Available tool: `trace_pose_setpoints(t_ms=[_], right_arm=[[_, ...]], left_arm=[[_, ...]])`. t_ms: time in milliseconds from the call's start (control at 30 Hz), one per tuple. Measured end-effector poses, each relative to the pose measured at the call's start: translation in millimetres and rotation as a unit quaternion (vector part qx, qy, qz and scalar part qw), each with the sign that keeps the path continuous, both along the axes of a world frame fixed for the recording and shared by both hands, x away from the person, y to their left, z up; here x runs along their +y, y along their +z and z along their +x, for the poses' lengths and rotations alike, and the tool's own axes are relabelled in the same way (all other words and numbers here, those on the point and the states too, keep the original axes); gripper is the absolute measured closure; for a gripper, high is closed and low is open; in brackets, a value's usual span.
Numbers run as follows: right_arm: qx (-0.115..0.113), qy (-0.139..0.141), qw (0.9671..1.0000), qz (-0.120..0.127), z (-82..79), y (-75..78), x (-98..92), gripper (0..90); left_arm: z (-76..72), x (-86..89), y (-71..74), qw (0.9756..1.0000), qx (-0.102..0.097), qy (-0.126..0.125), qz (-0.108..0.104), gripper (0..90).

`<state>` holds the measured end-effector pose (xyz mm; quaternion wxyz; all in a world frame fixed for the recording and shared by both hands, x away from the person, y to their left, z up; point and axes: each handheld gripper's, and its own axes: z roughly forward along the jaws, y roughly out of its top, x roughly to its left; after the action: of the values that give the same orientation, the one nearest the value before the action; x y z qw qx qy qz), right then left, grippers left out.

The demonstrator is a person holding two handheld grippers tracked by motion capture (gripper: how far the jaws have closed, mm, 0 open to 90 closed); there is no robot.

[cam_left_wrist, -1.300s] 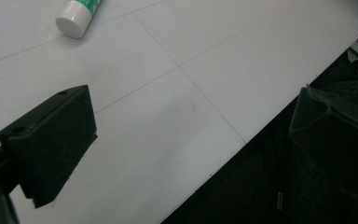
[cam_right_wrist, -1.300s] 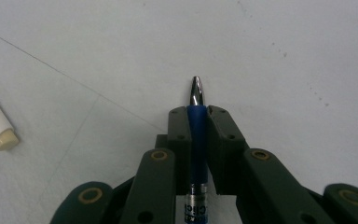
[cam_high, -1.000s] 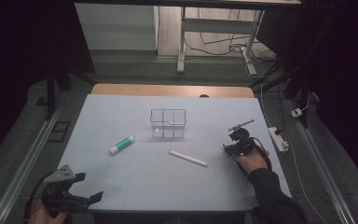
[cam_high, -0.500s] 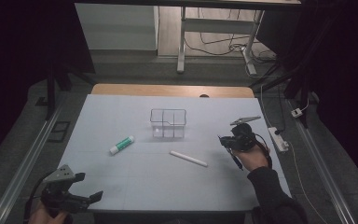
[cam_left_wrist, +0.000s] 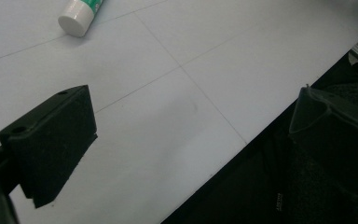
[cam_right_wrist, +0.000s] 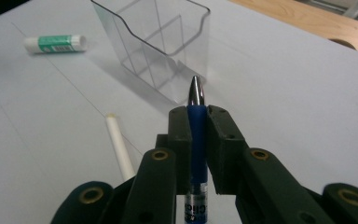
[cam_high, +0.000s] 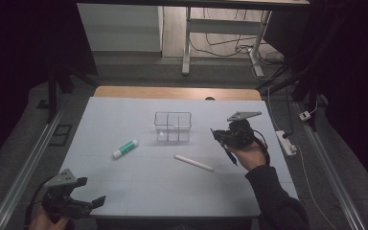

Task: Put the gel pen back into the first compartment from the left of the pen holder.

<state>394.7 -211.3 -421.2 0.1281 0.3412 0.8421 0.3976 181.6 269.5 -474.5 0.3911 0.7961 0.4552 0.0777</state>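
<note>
Right gripper (cam_right_wrist: 196,126) raised, clamping blue pen (cam_right_wrist: 196,135); left gripper (cam_high: 84,203) fingers apart.

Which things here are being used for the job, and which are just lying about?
Probably for the job:
- blue pen, clamped in the right gripper
- clear divided box, just ahead of the pen
- likely the glue stick and white stick

Lying about:
- power strip beside the table
- floor cables

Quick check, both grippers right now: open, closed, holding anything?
Left gripper: open, holding nothing, low at the near left corner of the table.
Right gripper: closed on a blue pen, near the clear organizer.
</note>
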Motion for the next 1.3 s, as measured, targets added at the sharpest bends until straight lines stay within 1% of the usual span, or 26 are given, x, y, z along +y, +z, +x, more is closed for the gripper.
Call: trace_pose_setpoints(t_ms=[33, 67, 133, 200, 233, 400, 467, 533, 600, 700, 833, 1033, 1200, 1300], right_arm=[[-0.002, 0.006, 1.0000, 0.005, 1.1, 1.8, 5.4, 80.3], [-0.002, 0.006, 1.0000, 0.005, 1.1, 1.8, 5.4, 80.3], [-0.005, 0.014, 0.9998, 0.015, 2.9, 5.3, 13.7, 80.3], [-0.007, 0.018, 0.9996, 0.018, 3.6, 6.7, 16.4, 80.4], [-0.013, 0.023, 0.9994, 0.023, 4.3, 9.6, 21.9, 80.3], [-0.022, 0.031, 0.9988, 0.031, 6.5, 13.2, 30.8, 80.4], [-0.025, 0.036, 0.9981, 0.042, 9.7, 16.5, 37.1, 80.3], [-0.028, 0.037, 0.9979, 0.045, 10.8, 18.0, 39.7, 80.4], [-0.036, 0.042, 0.9970, 0.054, 15.1, 22.7, 48.8, 80.3], [-0.043, 0.048, 0.9962, 0.058, 18.7, 26.2, 57.8, 80.3], [-0.045, 0.055, 0.9952, 0.067, 22.5, 28.0, 68.5, 80.4], [-0.051, 0.061, 0.9944, 0.070, 29.6, 26.9, 82.4, 80.3], [-0.053, 0.065, 0.9928, 0.086, 37.7, 26.6, 93.3, 80.3], [-0.058, 0.067, 0.9915, 0.096, 42.4, 27.5, 100.4, 80.3]], left_arm=[[0.0, 0.0, 0.0, 1.0000, 0.000, 0.000, 0.000, 0.7], [0.0, 0.1, 0.0, 1.0000, 0.000, 0.000, -0.001, 0.8], [0.1, 0.1, 0.0, 1.0000, 0.000, 0.000, 0.000, 0.8], [0.1, 0.0, 0.0, 1.0000, 0.000, 0.000, 0.000, 0.8], [0.1, -0.1, 0.0, 1.0000, 0.001, 0.000, 0.001, 0.8], [0.2, 0.1, -0.1, 1.0000, 0.001, 0.000, -0.001, 0.8], [0.2, 0.4, -0.2, 1.0000, 0.002, 0.001, -0.003, 0.8], [0.2, 0.5, -0.2, 1.0000, 0.002, 0.001, -0.003, 0.8], [0.2, 0.4, -0.2, 1.0000, 0.001, 0.000, -0.002, 0.8], [0.2, 0.3, -0.2, 1.0000, 0.001, 0.000, -0.001, 0.8], [0.2, 0.4, -0.3, 1.0000, 0.001, 0.000, -0.001, 0.8], [0.1, 0.0, -0.2, 1.0000, 0.001, -0.001, 0.000, 0.8], [0.1, 0.1, -0.2, 1.0000, 0.001, -0.002, 0.000, 0.8], [0.2, 0.0, -0.3, 1.0000, 0.001, -0.003, 0.000, 0.8]])
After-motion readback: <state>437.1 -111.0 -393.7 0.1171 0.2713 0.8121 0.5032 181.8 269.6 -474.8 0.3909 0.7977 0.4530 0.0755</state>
